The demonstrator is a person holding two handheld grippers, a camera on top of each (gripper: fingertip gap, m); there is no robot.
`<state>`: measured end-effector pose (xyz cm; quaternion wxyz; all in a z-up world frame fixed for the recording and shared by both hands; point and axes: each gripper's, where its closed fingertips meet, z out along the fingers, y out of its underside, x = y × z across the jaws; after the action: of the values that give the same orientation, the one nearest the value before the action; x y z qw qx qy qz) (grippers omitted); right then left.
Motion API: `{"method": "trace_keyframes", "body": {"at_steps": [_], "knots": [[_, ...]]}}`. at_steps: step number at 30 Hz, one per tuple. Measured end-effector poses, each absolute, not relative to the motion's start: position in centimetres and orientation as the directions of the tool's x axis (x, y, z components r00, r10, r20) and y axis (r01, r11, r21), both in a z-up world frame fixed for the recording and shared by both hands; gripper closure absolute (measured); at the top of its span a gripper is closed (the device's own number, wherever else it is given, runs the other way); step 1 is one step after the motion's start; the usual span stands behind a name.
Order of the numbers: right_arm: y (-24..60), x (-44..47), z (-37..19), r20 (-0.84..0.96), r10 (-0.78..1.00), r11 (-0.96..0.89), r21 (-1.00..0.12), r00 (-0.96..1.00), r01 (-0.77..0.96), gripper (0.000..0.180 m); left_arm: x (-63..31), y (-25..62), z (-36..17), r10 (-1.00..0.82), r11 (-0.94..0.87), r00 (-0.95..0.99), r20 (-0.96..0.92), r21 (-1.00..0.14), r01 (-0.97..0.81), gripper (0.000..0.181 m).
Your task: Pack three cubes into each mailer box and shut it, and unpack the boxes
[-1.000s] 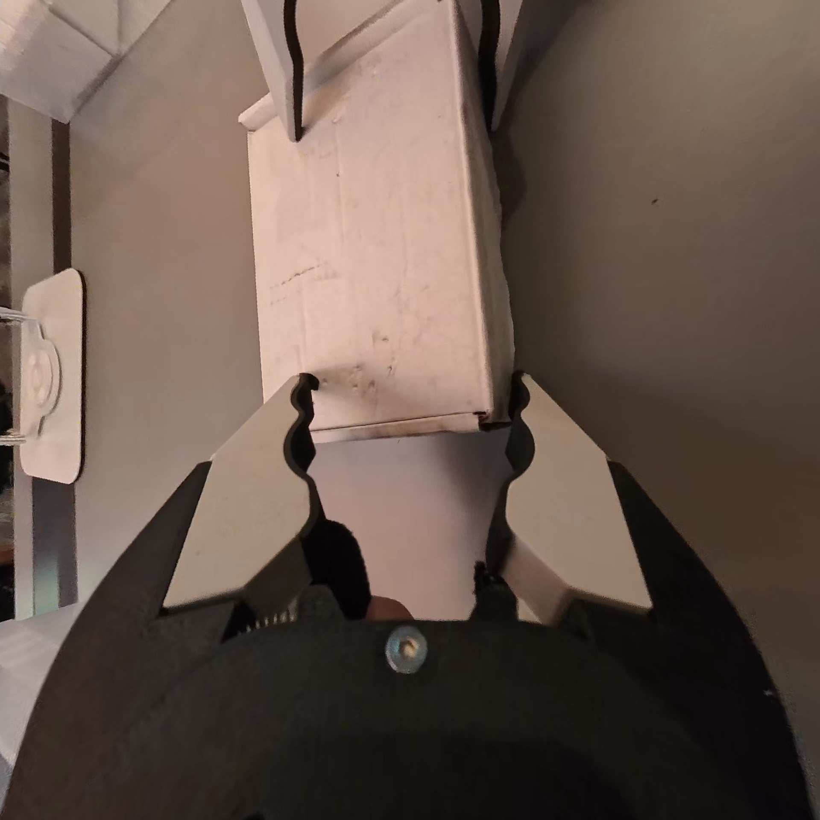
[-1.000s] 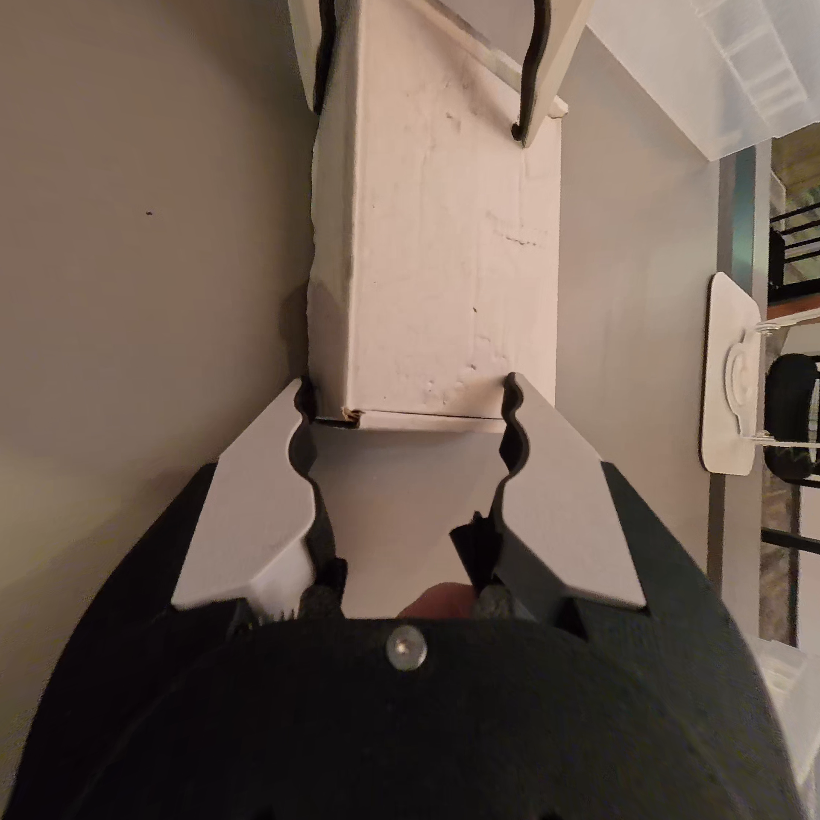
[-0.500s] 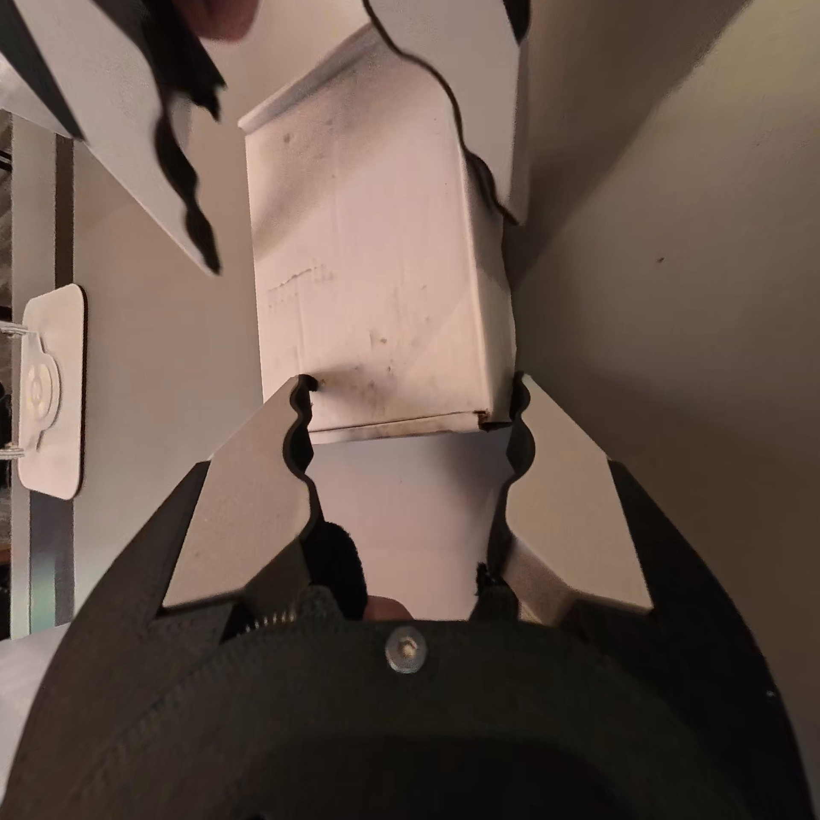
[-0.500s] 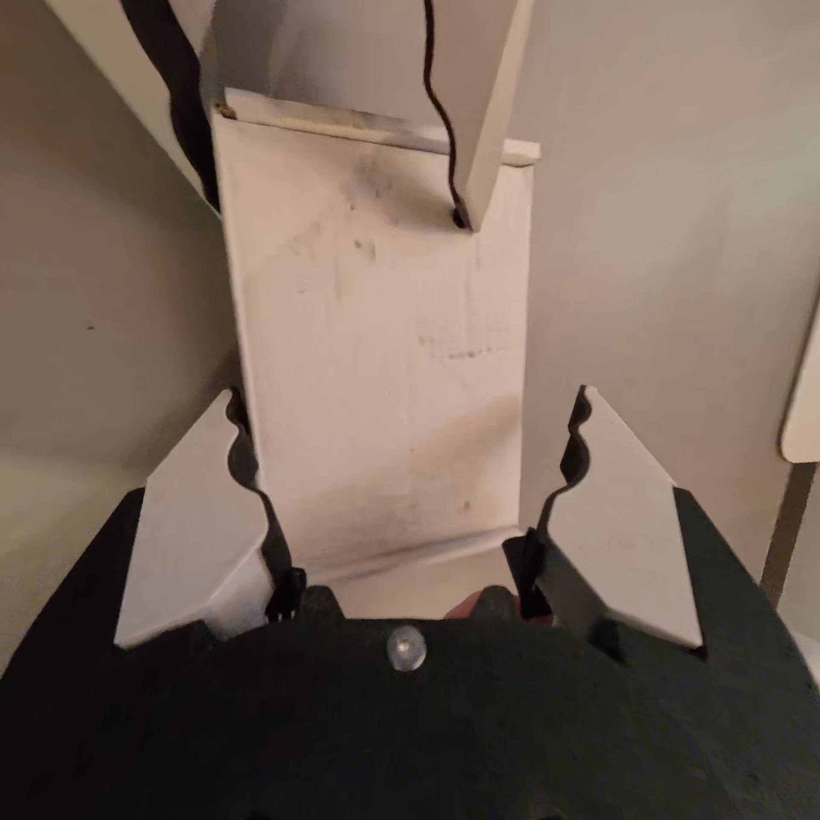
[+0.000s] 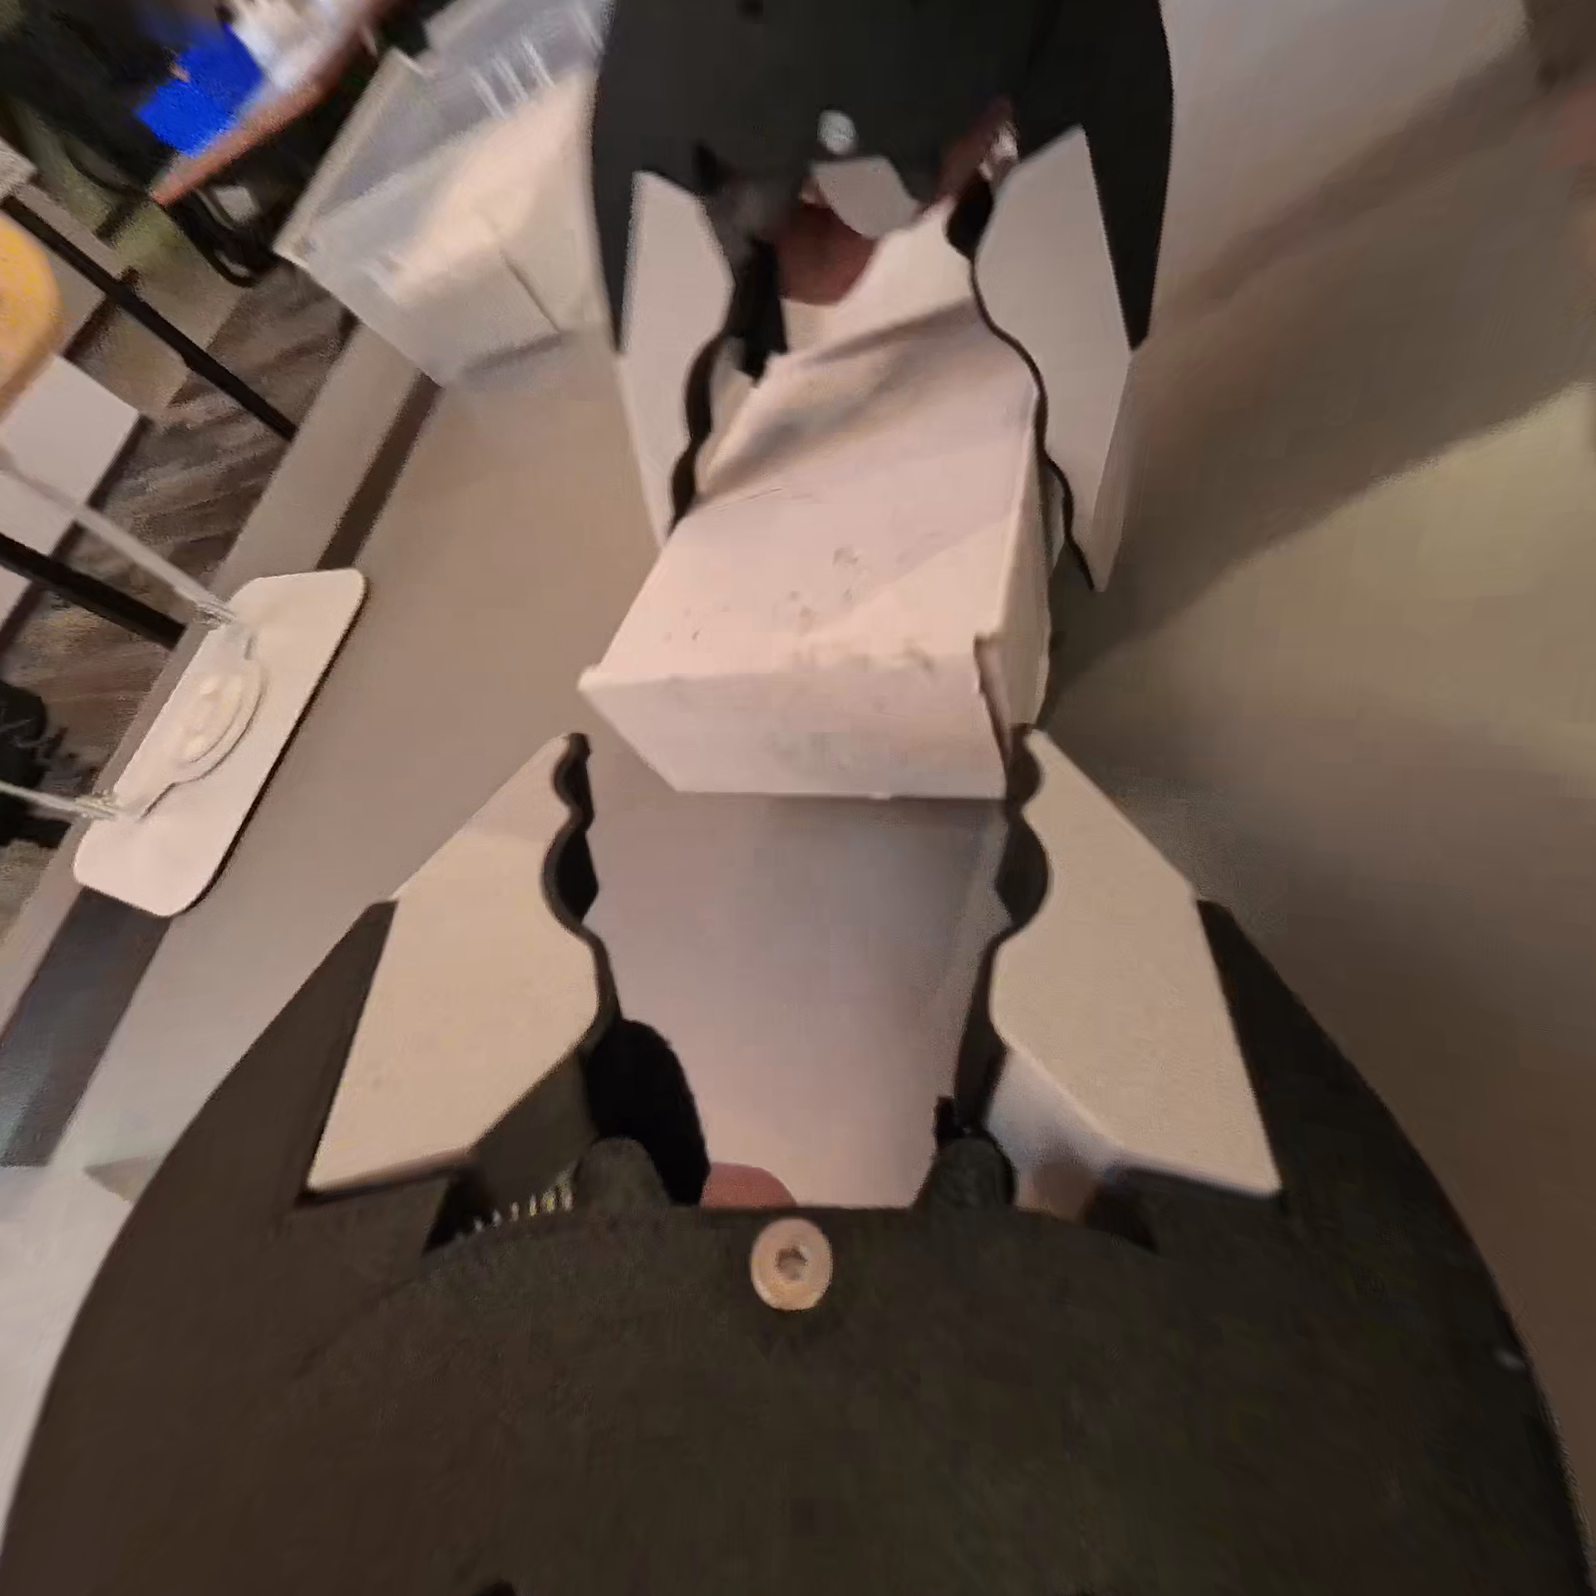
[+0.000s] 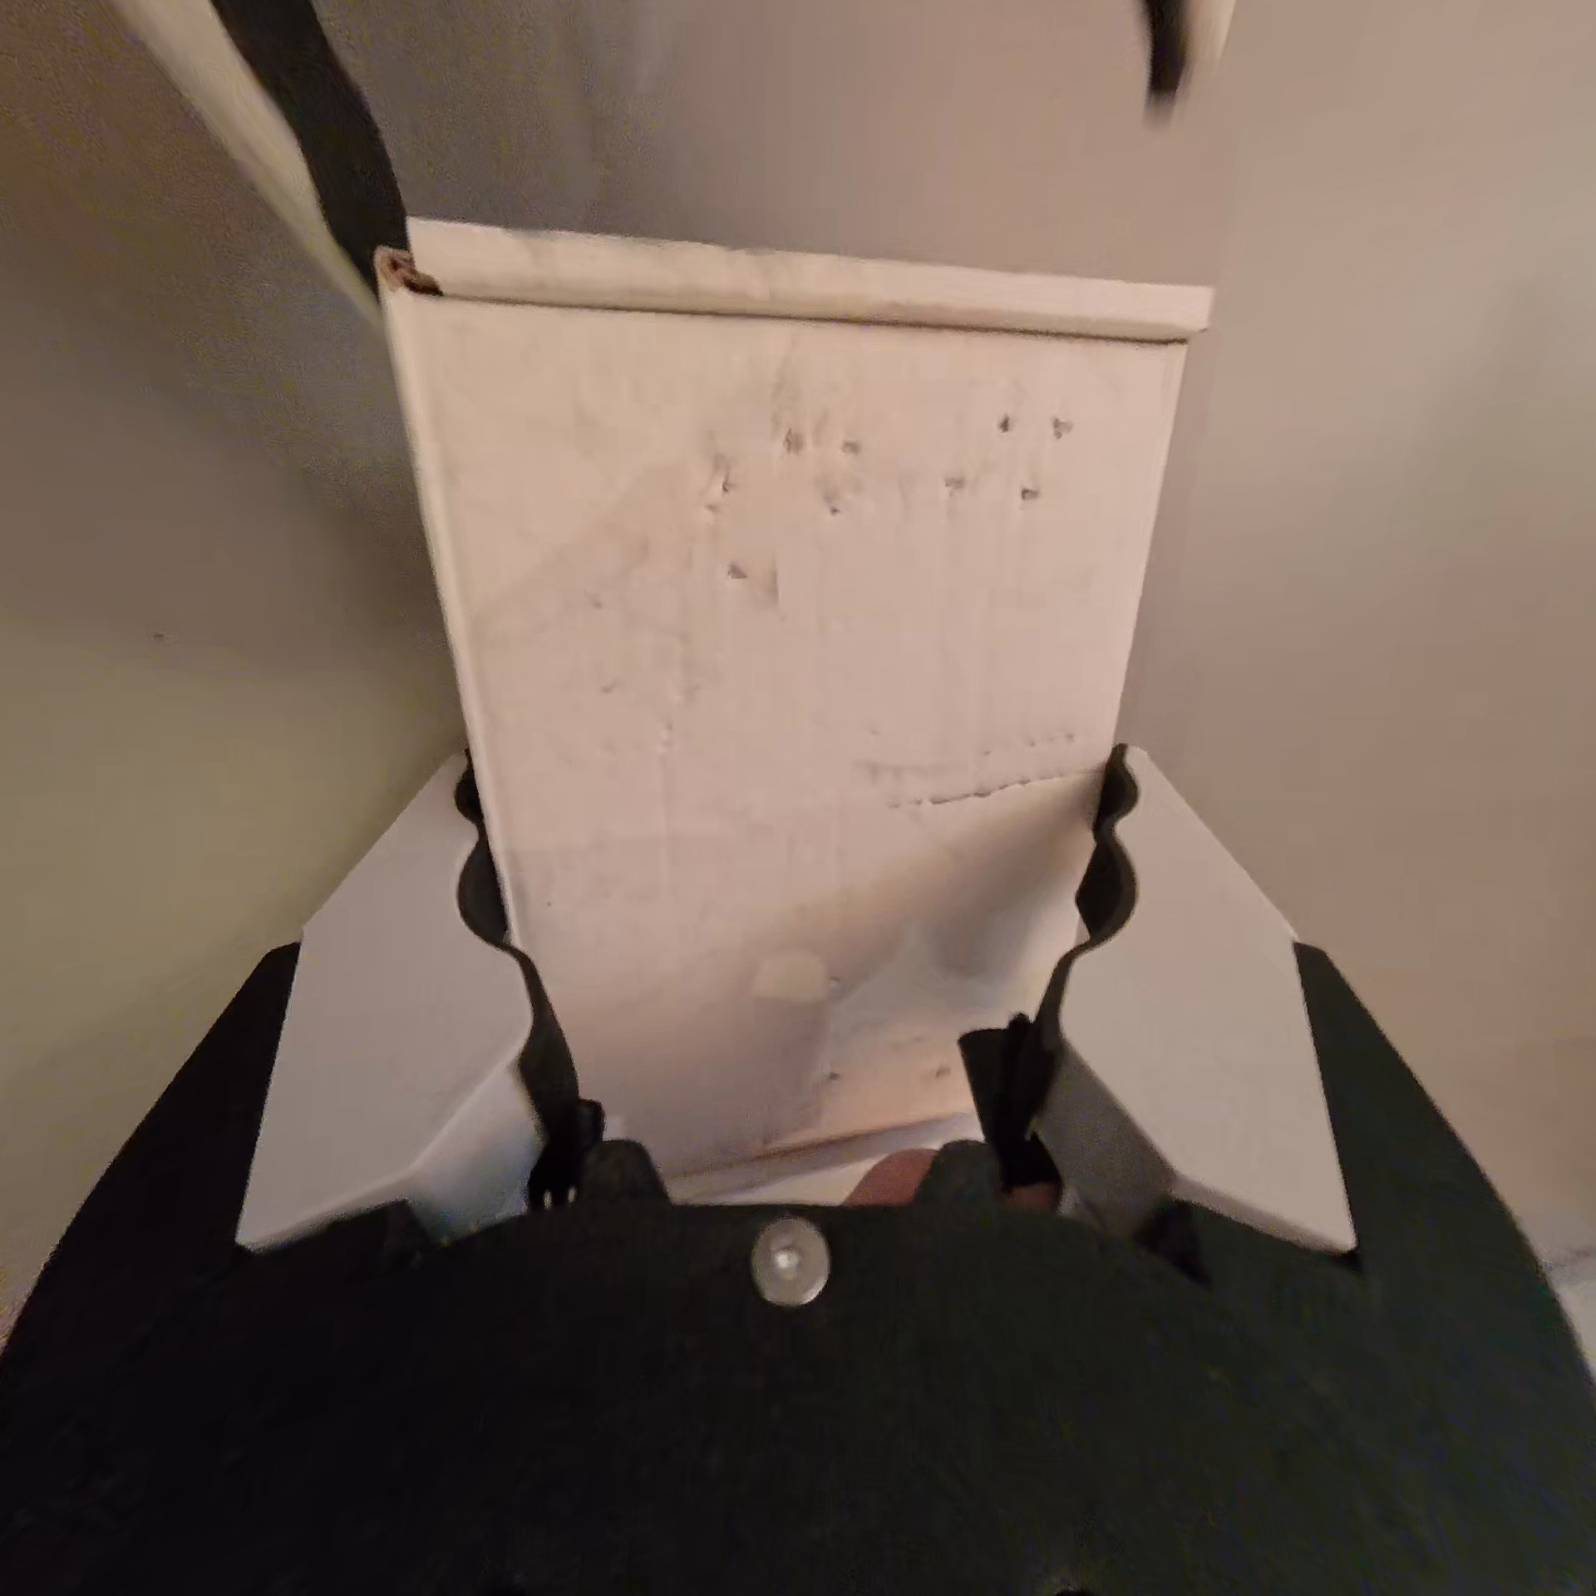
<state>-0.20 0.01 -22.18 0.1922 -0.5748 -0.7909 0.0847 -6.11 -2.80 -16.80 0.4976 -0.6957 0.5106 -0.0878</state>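
Observation:
A closed white mailer box [image 5: 829, 604] lies lengthwise on the grey table [image 5: 1339, 820]. In the right wrist view the box [image 6: 777, 604] sits deep between my right gripper's [image 6: 790, 777] fingers, which press on its two long sides. My left gripper [image 5: 796, 747] is open, its tips level with the box's near end; the left tip stands clear of the box corner. The right gripper [image 5: 881, 535] shows opposite it, clasping the far half. One left finger [image 6: 345, 129] shows at the top of the right wrist view. No cubes are in view.
A white flat base with clear wire legs [image 5: 216, 734] lies near the table's left edge. A clear plastic bin [image 5: 449, 233] stands at the far left corner. Dark furniture legs and floor show beyond that edge.
My right gripper has slid forward along the box and closed on its sides. My left gripper has let go of the near end and drawn back and up a little.

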Motion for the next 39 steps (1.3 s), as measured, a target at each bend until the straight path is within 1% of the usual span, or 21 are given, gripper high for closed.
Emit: {"method": "trace_keyframes", "body": {"at_steps": [1,3,5,7,10,12,14,16,18,20,25,27,28,30,32,34,38,39], "knots": [[0.6,0.3,-21.5,0.217,0.941,0.323,-0.360,-0.258,0.875,0.045,-6.7,-2.6,-15.7,-0.794,0.011,0.496,-0.351,-0.824,-0.566,0.107],[2.4,1.9,-19.7,0.257,0.936,0.324,-0.356,-0.241,0.877,0.045,-8.4,-1.7,-13.9,-0.754,0.014,0.575,-0.318,-0.883,-0.470,0.115],[4.4,3.8,-17.2,0.285,0.937,0.302,-0.369,-0.202,0.879,0.045,-9.8,-1.2,-13.0,-0.731,0.032,0.618,-0.288,-0.920,-0.391,0.140],[7.3,6.2,-14.3,0.342,0.926,0.291,-0.371,-0.162,0.882,0.045,-10.6,-0.7,-12.9,-0.715,0.030,0.655,-0.246,-0.946,-0.322,0.155],[12.7,11.5,-10.2,0.433,0.895,0.259,-0.312,-0.106,0.914,0.045,-10.8,-0.1,-14.4,-0.707,0.012,0.664,-0.243,-0.943,-0.332,0.171],[16.8,15.5,-7.9,0.496,0.865,0.218,-0.248,-0.069,0.944,0.045,-10.5,0.1,-15.1,-0.710,0.012,0.652,-0.265,-0.931,-0.364,0.173],[20.5,19.6,-6.7,0.548,0.833,0.185,-0.139,-0.080,0.973,0.045,-10.2,0.3,-15.9,-0.717,0.004,0.642,-0.271,-0.923,-0.386,0.174],[23.4,23.0,-6.8,0.559,0.822,0.155,-0.030,-0.111,0.988,0.045,-9.9,0.5,-17.1,-0.729,-0.026,0.633,-0.260,-0.914,-0.406,0.172],[25.3,26.1,-8.0,0.518,0.842,0.133,0.071,-0.151,0.989,0.045,-9.7,0.6,-18.0,-0.743,-0.050,0.623,-0.246,-0.907,-0.419,0.172],[26.4,27.7,-10.0,0.463,0.865,0.149,0.132,-0.194,0.980,0.045,-9.6,1.0,-18.5,-0.750,-0.085,0.624,-0.220,-0.904,-0.420,0.171],[28.0,28.8,-16.1,0.334,0.894,0.201,0.294,-0.298,0.934,0.045,-9.6,0.9,-18.1,-0.760,-0.080,0.618,-0.200,-0.915,-0.395,0.172],[28.0,28.6,-18.1,0.283,0.900,0.234,0.332,-0.333,0.914,0.044,-9.6,0.9,-18.1,-0.761,-0.082,0.618,-0.197,-0.916,-0.393,0.171],[28.3,28.4,-18.2,0.278,0.905,0.218,0.348,-0.322,0.912,0.044,-9.6,0.9,-18.2,-0.763,-0.083,0.616,-0.196,-0.915,-0.394,0.171],[28.8,27.2,-18.0,0.305,0.899,0.217,0.315,-0.315,0.924,0.044,-9.5,0.8,-18.3,-0.768,-0.082,0.609,-0.199,-0.912,-0.402,0.170],[28.7,27.4,-18.4,0.286,0.899,0.228,0.344,-0.333,0.911,0.044,-9.4,0.8,-18.4,-0.768,-0.078,0.606,-0.208,-0.909,-0.410,0.169],[28.8,27.4,-18.4,0.305,0.890,0.226,0.351,-0.339,0.909,0.044,-9.3,0.7,-18.4,-0.769,-0.073,0.602,-0.215,-0.906,-0.417,0.167],[29.0,27.2,-17.6,0.364,0.876,0.209,0.303,-0.316,0.930,0.043,-9.2,0.7,-18.6,-0.772,-0.067,0.595,-0.225,-0.901,-0.429,0.166],[28.9,27.6,-17.5,0.361,0.882,0.193,0.310,-0.303,0.931,0.043,-9.2,0.6,-18.7,-0.772,-0.067,0.593,-0.230,-0.898,-0.435,0.165]]}}
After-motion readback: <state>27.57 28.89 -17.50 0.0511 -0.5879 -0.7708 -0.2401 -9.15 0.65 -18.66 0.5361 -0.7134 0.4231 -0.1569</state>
